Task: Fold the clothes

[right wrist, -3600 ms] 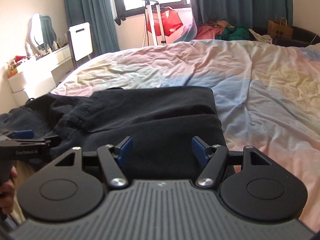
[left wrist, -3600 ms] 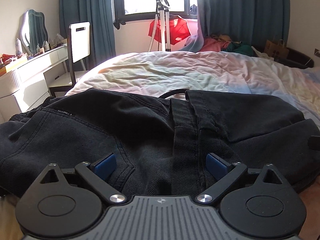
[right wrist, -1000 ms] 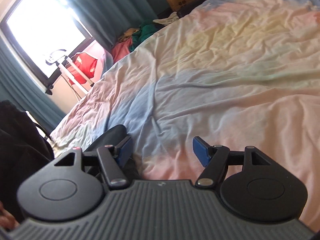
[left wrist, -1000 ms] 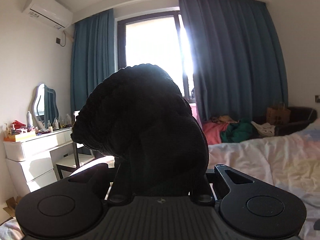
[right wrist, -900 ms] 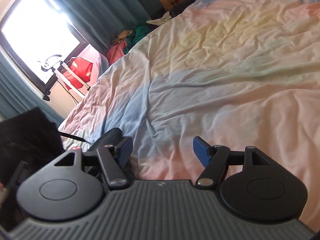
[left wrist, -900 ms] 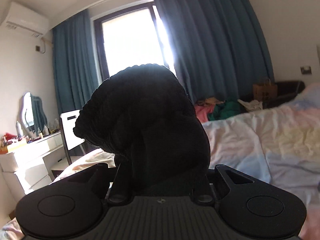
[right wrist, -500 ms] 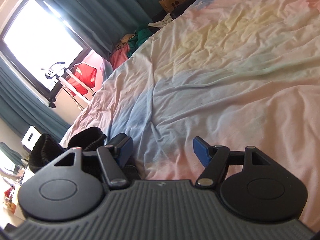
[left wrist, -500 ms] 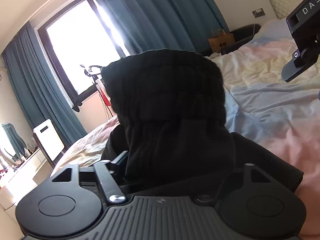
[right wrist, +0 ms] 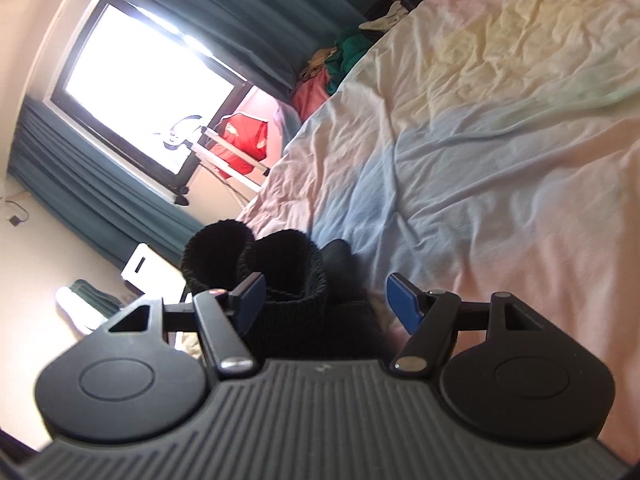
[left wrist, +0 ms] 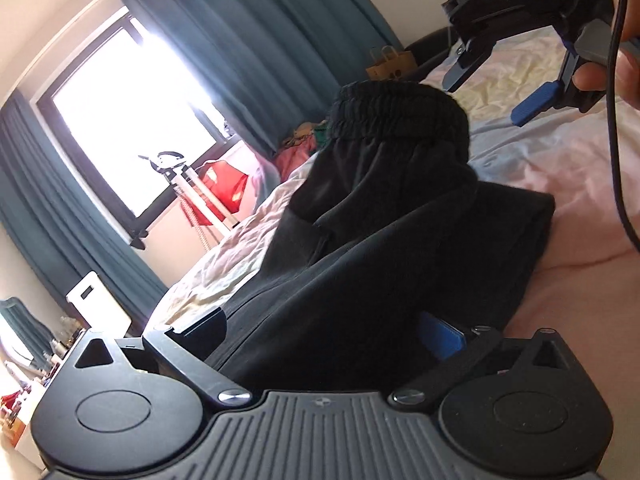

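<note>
A black garment (left wrist: 400,240) lies bunched on the pastel bedsheet (left wrist: 580,168), its ribbed cuff (left wrist: 392,112) standing up at the far end. My left gripper (left wrist: 320,328) sits low over the near end. Its jaws are opening wide, with the cloth lying loose between them and partly covering the right blue pad (left wrist: 442,336). In the right wrist view two ribbed black cuffs (right wrist: 288,272) stand just beyond my right gripper (right wrist: 326,294). Those jaws are opening too and grip nothing. A hand (left wrist: 624,60) holds the right gripper (left wrist: 488,96) above the garment's far side.
The rumpled bed (right wrist: 480,160) stretches away to the right. By the bright window stands a rack with a red garment (left wrist: 224,188), beside a pile of clothes (left wrist: 300,148) and a paper bag (left wrist: 390,66). A white chair (left wrist: 100,304) is at the left.
My left gripper came down from holding the garment high, rolled, and let it go onto the bed with jaws spread. The right gripper tilted; the black cuffs now show before it.
</note>
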Available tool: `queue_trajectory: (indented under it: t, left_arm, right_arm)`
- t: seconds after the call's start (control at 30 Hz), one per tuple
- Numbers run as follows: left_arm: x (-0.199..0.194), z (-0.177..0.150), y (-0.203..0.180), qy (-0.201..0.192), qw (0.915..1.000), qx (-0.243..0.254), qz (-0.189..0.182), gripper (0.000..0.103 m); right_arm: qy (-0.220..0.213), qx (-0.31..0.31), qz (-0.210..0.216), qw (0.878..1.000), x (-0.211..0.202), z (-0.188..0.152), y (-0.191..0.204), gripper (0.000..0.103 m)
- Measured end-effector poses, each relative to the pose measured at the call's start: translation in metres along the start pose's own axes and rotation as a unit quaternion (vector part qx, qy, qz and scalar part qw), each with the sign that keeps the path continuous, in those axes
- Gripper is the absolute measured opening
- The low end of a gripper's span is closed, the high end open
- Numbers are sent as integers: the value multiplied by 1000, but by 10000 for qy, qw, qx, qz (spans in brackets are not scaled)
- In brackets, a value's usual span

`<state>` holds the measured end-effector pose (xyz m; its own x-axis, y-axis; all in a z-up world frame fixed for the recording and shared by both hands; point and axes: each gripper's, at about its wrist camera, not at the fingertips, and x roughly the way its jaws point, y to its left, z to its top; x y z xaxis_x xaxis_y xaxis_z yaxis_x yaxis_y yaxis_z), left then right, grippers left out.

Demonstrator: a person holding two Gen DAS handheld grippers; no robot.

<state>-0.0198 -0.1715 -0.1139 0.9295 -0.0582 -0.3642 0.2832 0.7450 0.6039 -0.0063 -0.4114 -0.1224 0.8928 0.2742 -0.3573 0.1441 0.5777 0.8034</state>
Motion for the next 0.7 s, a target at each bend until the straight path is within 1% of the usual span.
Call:
queue_trajectory:
  t: [0.03,0.07,0.1,0.2,0.27,0.3,0.33,0.47,0.57,0.63,0.67,0.7]
  left_arm:
    - [2,-6,8,90,9998,-160,127,103]
    - [5,-11,17,215,9988,-352,254,103]
    - [9,-14,24,350,9974,-550,305,103]
    - [16,-21,42,597,9910,-1196,125,103]
    - [18,-25,53,716,9852,-1560,44,103]
    - [19,-26,55,747,9840,-1619,60,103]
    - [22,-25,55,779,9832,-1650,73,103]
    - [19,-28,56,975,9803,-1696,256,103]
    - [3,-32,40,1204,9742,-1887,274,103]
    - [0,-32,39,1232,9734,-1909,309,103]
    - [1,-32,39,1241,9732,-1905,333,103]
    - [2,-32,40,1252,9730,-1907,355,103]
  right_arm:
    - [25,117,95,9999,2,-2,0,78]
    - [54,228,199,9995,4,-3,-1,84]
    - [109,317,290,9990,8,-4,-1,84]
    - [302,510,507,9970,17,-7,1,84]
    - [449,447,652,9959,22,-10,8,84]
    - [530,408,752,9949,25,-12,11,84]
    - [583,313,733,9951,28,-15,15,86]
    - [726,-54,459,9963,45,-24,24,87]
    - [855,-164,360,9956,69,-29,19,86]
    - [861,-365,276,9952,77,-33,20,87]
    - [842,-443,242,9952,78,-34,21,86]
    - [804,-464,230,9954,76,-34,21,80]
